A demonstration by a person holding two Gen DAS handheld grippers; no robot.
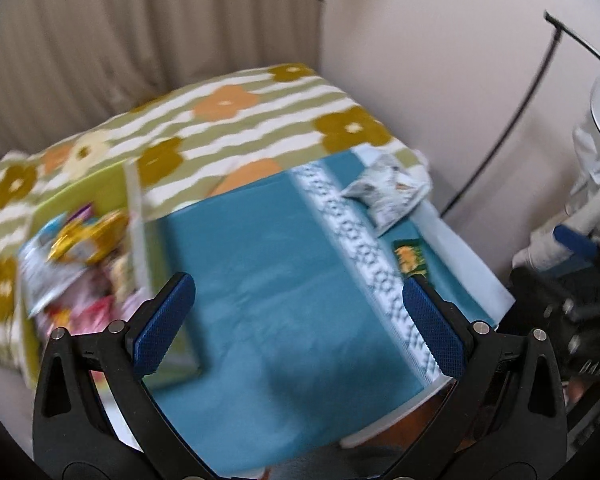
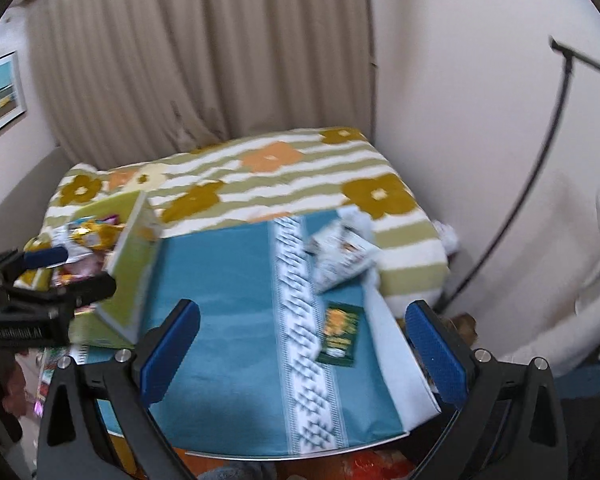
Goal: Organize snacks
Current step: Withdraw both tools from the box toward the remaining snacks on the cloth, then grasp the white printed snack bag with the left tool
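A green box (image 1: 100, 192) (image 2: 134, 256) full of snack packets (image 1: 80, 240) (image 2: 88, 236) stands at the left of a teal cloth (image 1: 268, 280) (image 2: 228, 320). A white snack bag (image 1: 388, 192) (image 2: 340, 256) and a small green packet (image 1: 410, 258) (image 2: 340, 332) lie at the cloth's right side. My left gripper (image 1: 298, 320) is open and empty above the cloth; it also shows at the left of the right wrist view (image 2: 56, 268) beside the box. My right gripper (image 2: 302, 356) is open and empty over the cloth, near the green packet.
The teal cloth covers a small round table (image 2: 300, 450) in front of a bed with a flowered green-striped cover (image 1: 260, 120) (image 2: 280, 176). Beige curtains (image 2: 200, 60) hang behind. A black lamp stand (image 2: 540, 160) curves along the right wall.
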